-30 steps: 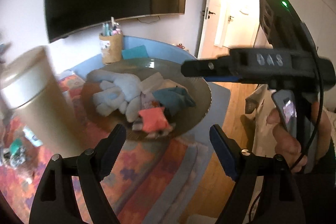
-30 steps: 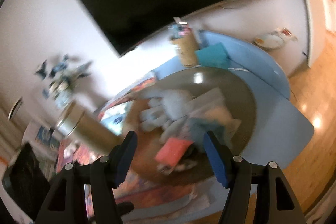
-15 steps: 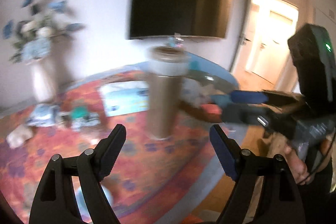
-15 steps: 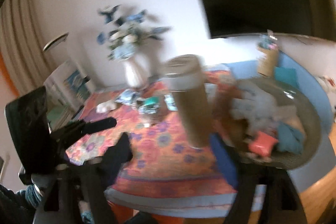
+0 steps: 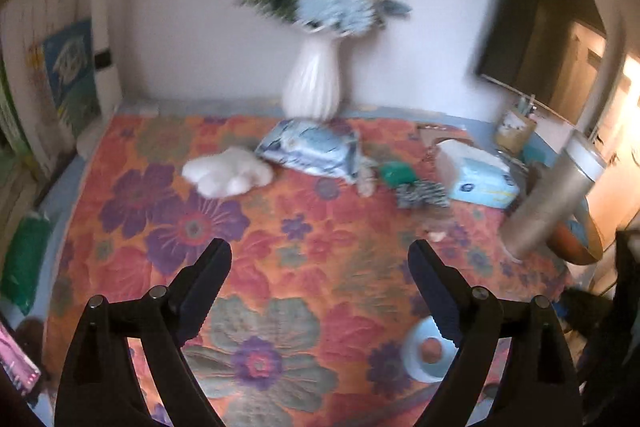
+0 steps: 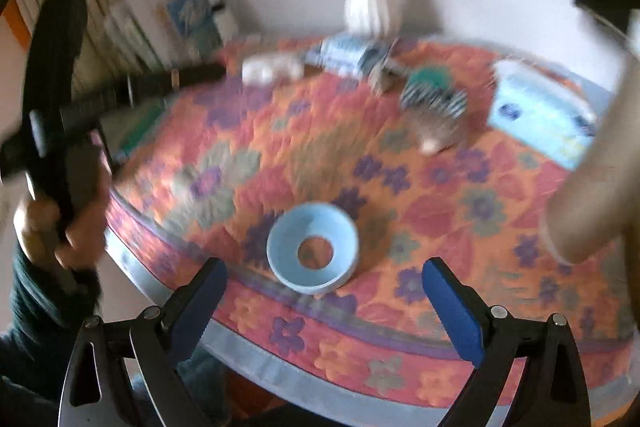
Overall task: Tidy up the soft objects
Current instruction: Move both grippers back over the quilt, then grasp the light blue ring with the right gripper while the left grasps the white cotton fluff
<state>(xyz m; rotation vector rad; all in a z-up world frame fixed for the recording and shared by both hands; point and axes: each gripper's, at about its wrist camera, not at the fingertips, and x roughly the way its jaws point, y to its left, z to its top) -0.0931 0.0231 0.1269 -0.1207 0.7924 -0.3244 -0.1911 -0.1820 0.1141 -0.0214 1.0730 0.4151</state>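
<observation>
A white plush paw [image 5: 227, 173] lies on the floral tablecloth at the back left; it also shows blurred in the right wrist view [image 6: 272, 69]. A striped black-and-white soft item [image 5: 422, 193] and a green one [image 5: 396, 173] lie right of centre, also in the right wrist view [image 6: 434, 99]. My left gripper [image 5: 320, 267] is open and empty above the cloth. My right gripper [image 6: 324, 287] is open and empty over the table's near edge. The left gripper also shows at the left of the right wrist view [image 6: 120, 93].
A white vase of blue flowers [image 5: 314, 83], a wipes pack [image 5: 310, 149], a tissue box [image 5: 478, 177], a tall beige canister [image 5: 552, 199] and a bowl's edge [image 5: 580, 243] stand on the table. A blue tape roll [image 6: 312, 253] lies near the front edge.
Both grippers have swung left, away from the bowl of soft items, and now face the floral cloth and vase. Both stay open.
</observation>
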